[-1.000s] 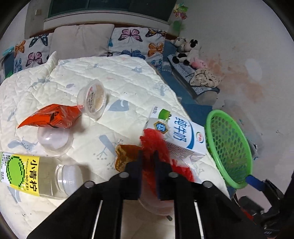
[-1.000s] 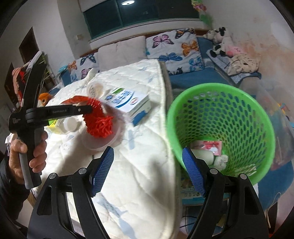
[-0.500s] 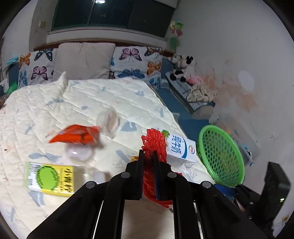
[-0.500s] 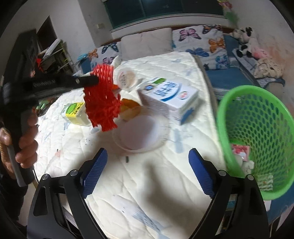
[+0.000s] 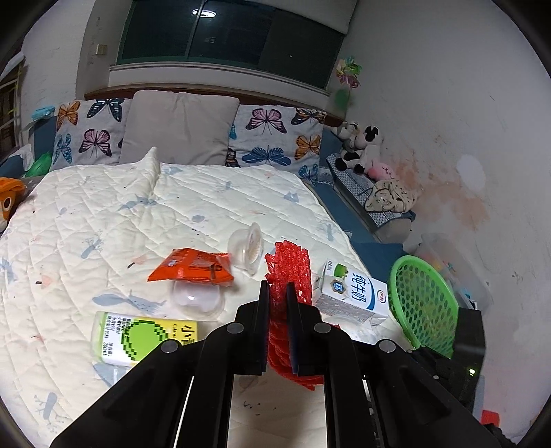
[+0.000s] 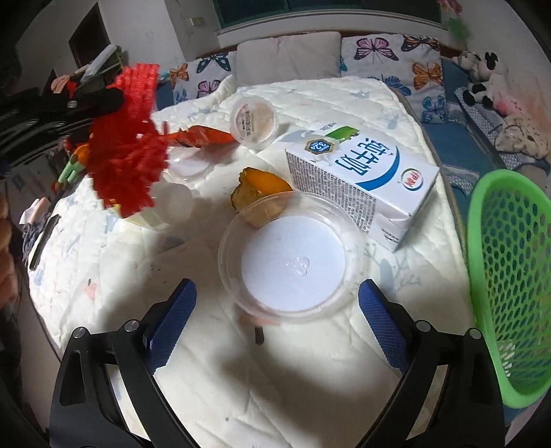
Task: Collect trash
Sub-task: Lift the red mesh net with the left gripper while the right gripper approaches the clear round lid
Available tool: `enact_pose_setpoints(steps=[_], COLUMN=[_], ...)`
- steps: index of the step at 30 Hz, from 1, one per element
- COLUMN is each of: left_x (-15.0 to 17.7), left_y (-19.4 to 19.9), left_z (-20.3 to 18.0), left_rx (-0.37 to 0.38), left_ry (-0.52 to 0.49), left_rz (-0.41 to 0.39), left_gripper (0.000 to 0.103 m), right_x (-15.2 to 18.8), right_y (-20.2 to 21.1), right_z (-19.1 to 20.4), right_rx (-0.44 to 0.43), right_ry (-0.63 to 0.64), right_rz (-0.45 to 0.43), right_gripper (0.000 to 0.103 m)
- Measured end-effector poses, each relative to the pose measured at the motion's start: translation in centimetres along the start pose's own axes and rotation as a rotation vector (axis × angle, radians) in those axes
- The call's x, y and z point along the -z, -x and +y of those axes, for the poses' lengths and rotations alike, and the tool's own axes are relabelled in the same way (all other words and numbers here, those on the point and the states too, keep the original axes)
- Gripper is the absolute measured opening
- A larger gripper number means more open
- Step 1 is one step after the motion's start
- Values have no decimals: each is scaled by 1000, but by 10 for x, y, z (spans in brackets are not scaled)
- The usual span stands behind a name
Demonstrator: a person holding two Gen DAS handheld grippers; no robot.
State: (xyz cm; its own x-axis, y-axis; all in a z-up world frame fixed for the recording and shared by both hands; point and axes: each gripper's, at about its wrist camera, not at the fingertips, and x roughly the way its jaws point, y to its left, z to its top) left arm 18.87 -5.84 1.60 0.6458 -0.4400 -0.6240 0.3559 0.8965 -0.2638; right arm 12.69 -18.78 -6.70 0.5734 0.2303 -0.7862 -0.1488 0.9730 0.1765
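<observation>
Right wrist view: my right gripper (image 6: 275, 310) has its jaws opening wide with nothing pressed between the pads; one clear bowl (image 6: 292, 255) sits on the quilt (image 6: 241, 379) just ahead of the blue fingertips (image 6: 172, 310). My left gripper (image 5: 277, 303) is clamped tight on one red net (image 5: 289, 272), which hangs clear of the bed; from the right camera the same net (image 6: 127, 144) shows up at the left, held up in the air.

Counting the trash on the quilt: one milk carton (image 6: 361, 182) lying on its side, one orange peel (image 6: 258, 189) touching the bowl's far rim, one sealed cup (image 6: 253, 120), one orange wrapper (image 5: 193, 268), one clear dome lid (image 5: 196, 299) just beneath the wrapper, and one bottle (image 5: 144, 336) with a yellow-green label. One green basket (image 6: 506, 275) stands off the bed's right edge, beside the carton.

The carton lies near that edge. Quilt is bare between my right fingers and in the near foreground, and the far half of the bed (image 5: 172, 193) is open too.

The quilt is cream, stitched in diamonds with pale blue prints. Three pillows line the head of the bed: two butterfly (image 5: 272, 138) ones and a plain grey (image 5: 179, 127) one between them. Stuffed toys (image 5: 358, 144) sit by the stained white wall (image 5: 447, 120), under a dark window (image 5: 234, 31).
</observation>
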Motion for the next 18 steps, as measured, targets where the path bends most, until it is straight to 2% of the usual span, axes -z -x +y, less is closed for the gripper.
enact_pose_setpoints(steps=[6,10,18], left_x=[2,2,2], left_y=[1,1,-3], left_z=[6,6,-3], left_rx=[-2,2,17], left_ry=[9,7,-12], left_rz=[1,3,12], left_gripper=[9,9,9], right_x=[0,0,3], right_y=[-10,-9,7], right_z=[-1,-3,-5], right_rx=[11,28,13], right_ry=[-12,-21,-28], right_rz=[17,17,-15], right_gripper=[94,84,82])
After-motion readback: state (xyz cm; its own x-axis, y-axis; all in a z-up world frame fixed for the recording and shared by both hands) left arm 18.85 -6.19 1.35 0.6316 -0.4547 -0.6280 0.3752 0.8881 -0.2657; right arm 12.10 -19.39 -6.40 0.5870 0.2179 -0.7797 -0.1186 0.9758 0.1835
